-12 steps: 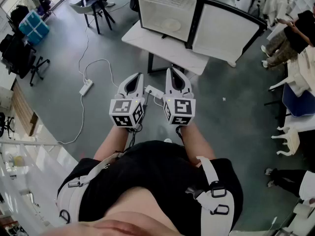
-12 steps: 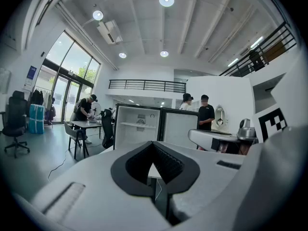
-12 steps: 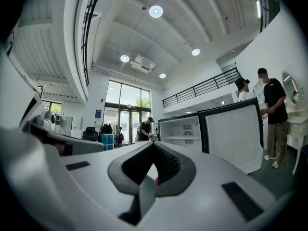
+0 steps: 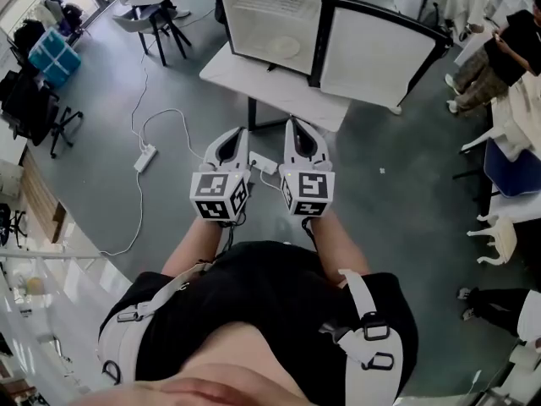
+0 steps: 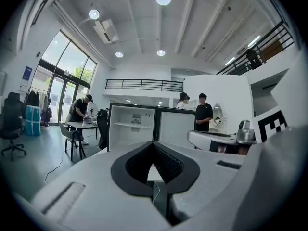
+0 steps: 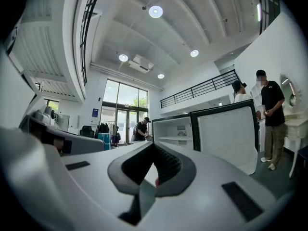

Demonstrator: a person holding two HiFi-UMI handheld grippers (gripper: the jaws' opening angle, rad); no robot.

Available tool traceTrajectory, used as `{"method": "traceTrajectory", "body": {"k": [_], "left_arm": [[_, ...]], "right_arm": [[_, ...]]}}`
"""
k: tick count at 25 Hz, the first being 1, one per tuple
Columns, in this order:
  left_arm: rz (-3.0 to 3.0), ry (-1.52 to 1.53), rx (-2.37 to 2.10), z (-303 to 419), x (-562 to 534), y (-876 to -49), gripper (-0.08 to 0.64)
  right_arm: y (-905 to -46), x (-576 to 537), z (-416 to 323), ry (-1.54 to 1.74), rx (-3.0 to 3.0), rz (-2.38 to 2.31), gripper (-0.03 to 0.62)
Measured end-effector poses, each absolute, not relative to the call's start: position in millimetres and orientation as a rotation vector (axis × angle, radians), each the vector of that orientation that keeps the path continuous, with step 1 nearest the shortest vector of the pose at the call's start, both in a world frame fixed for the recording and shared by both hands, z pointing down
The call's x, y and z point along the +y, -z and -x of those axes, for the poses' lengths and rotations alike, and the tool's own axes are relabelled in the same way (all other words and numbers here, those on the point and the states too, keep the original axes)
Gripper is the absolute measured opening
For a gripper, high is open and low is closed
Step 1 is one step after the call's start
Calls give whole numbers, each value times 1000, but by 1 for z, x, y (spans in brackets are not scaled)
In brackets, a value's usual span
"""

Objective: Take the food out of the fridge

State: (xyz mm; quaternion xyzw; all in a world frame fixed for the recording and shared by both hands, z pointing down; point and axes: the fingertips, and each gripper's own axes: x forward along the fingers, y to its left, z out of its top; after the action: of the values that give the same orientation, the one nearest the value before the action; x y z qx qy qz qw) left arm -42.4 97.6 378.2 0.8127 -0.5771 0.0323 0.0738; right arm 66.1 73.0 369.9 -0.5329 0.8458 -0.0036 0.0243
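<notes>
A small white fridge [image 4: 270,19] stands on a white table [image 4: 275,87] ahead of me, with its door [image 4: 376,53] swung open to the right. A pale round thing [image 4: 283,46] lies on its lower shelf; I cannot tell what it is. My left gripper [image 4: 240,134] and right gripper [image 4: 292,125] are held side by side in front of my body, short of the table, both shut and empty. The left gripper view shows the shut left gripper [image 5: 154,146] pointing at the fridge [image 5: 131,127]. In the right gripper view the right gripper [image 6: 154,146] faces the fridge [image 6: 174,129].
A white power strip [image 4: 145,156] with its cable lies on the grey floor at the left. A chair and table [image 4: 156,11] stand at the back left, near a blue box [image 4: 48,57]. People [image 4: 499,57] stand at the right, beside white chairs [image 4: 499,235].
The fridge and table sit slightly further left in the head view. Both grippers stay shut and hold their places.
</notes>
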Motion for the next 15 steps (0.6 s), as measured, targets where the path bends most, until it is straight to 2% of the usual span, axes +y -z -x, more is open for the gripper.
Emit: {"method": "traceTrajectory", "body": {"k": [15], "left_arm": [[-2429,-128,-1787,-10,59,-380,2]], "right_arm": [[-374,35,-108,-14,2679,1587,8]]}}
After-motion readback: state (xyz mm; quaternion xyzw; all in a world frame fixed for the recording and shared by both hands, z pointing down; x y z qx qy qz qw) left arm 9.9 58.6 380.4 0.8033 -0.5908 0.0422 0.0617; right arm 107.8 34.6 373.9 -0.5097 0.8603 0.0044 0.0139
